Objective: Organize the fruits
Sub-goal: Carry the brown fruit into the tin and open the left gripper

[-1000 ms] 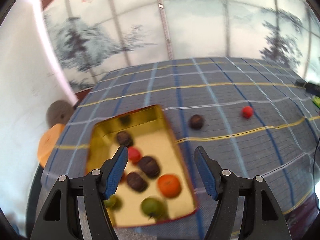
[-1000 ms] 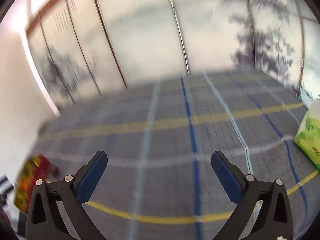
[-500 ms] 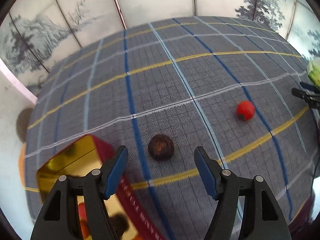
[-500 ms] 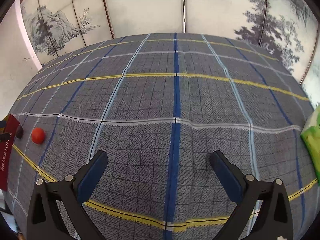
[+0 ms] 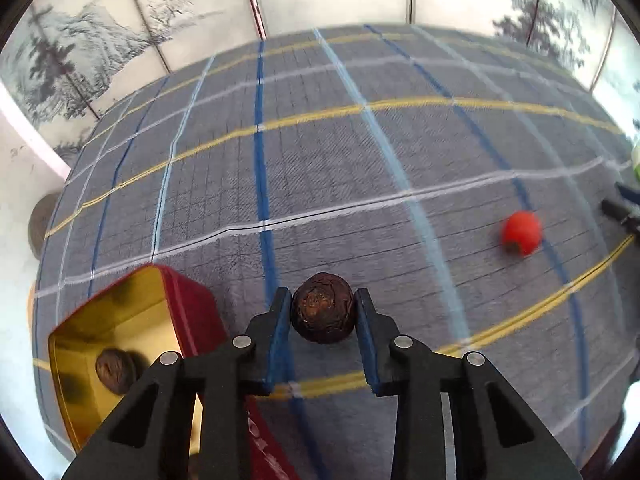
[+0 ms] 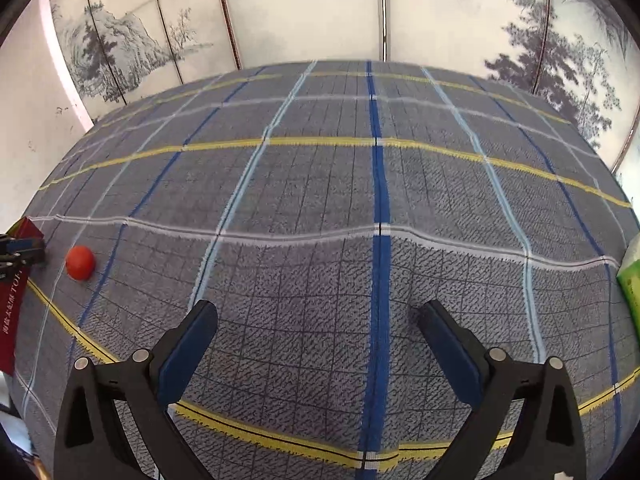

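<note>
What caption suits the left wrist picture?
Left tool pinches a dark brown fruit beside the tin; a red fruit waits.

- My left black plastic two-finger gripper (image 5: pixel 323 312): matte angular arms with triangular cut-outs near the base.
- Left blue rubber finger pads (image 5: pixel 280 328) line the inner faces, flat rectangular strips.
- Round silver screw heads (image 5: pixel 243 341) on the left arms, two per side, four showing.
- My right black plastic two-finger gripper (image 6: pixel 316 332): same build, same matte black, triangular openings low on both arms.
- Right dark blue finger pads (image 6: pixel 188 350), long flat strips, smooth surface.
- Silver round pivot screws (image 6: pixel 496 354) on the right, two per arm.
- No cables, markings, skin or sleeve that I can see in either wrist view.
</note>
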The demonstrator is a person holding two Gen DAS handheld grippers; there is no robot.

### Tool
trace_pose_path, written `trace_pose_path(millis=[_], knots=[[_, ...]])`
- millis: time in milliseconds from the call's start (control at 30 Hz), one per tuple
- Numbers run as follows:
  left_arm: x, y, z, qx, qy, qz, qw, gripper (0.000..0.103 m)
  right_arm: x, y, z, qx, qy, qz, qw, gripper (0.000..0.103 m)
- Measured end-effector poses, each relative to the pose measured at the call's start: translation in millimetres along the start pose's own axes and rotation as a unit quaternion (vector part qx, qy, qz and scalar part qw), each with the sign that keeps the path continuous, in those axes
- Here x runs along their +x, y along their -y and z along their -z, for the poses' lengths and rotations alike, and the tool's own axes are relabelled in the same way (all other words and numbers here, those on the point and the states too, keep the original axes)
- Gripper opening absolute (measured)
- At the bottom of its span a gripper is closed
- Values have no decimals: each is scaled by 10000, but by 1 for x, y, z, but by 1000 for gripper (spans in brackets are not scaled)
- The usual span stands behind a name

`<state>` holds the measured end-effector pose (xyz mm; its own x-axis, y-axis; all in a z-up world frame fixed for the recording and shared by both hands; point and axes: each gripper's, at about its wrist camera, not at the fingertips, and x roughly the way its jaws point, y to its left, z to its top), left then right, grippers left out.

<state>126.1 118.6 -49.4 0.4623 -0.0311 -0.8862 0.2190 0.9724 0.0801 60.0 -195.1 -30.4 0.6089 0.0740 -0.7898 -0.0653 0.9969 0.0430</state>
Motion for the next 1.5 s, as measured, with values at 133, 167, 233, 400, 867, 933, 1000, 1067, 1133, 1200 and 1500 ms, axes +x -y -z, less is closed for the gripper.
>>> trace_pose_path(millis=[133, 167, 233, 400, 867, 933, 1000, 1067, 1133, 1200, 1500], knots=[[-35, 19, 15, -367, 285, 102, 9989, 33, 2, -4, 1, -101, -58, 101, 9999, 103], [-43, 23, 18, -435, 351, 93, 9984, 33, 2, -5, 1, -116, -70, 121, 9998, 103], [-62, 33, 25, -532, 546, -42, 9971, 33, 4, -6, 0, -158, -117, 221, 9996, 103], [-96, 44, 45, -662, 903, -288, 9933, 33, 7, -8, -1, -185, -177, 390, 9989, 103], [-130, 20, 88, -1337, 1146, -375, 9837, 33, 6, 1, -2, 38, -146, 554, 9984, 103], [-131, 16, 92, -1388, 1146, -427, 9827, 33, 6, 0, -2, 38, -146, 553, 9984, 103], [-131, 12, 97, -1423, 1146, -532, 9817, 33, 6, 0, -2, 39, -146, 554, 9983, 103], [-129, 8, 100, -1449, 1141, -598, 9810, 33, 6, 0, -2, 41, -145, 556, 9983, 103], [-128, 4, 106, -1471, 1137, -699, 9801, 33, 6, 2, -2, 54, -141, 570, 9983, 103], [-128, 0, 111, -1485, 1148, -817, 9788, 33, 6, 4, -2, 107, -134, 606, 9980, 103], [-123, -28, 129, -1791, 1123, -1155, 9705, 33, 5, 6, -2, 171, -124, 651, 9977, 103]])
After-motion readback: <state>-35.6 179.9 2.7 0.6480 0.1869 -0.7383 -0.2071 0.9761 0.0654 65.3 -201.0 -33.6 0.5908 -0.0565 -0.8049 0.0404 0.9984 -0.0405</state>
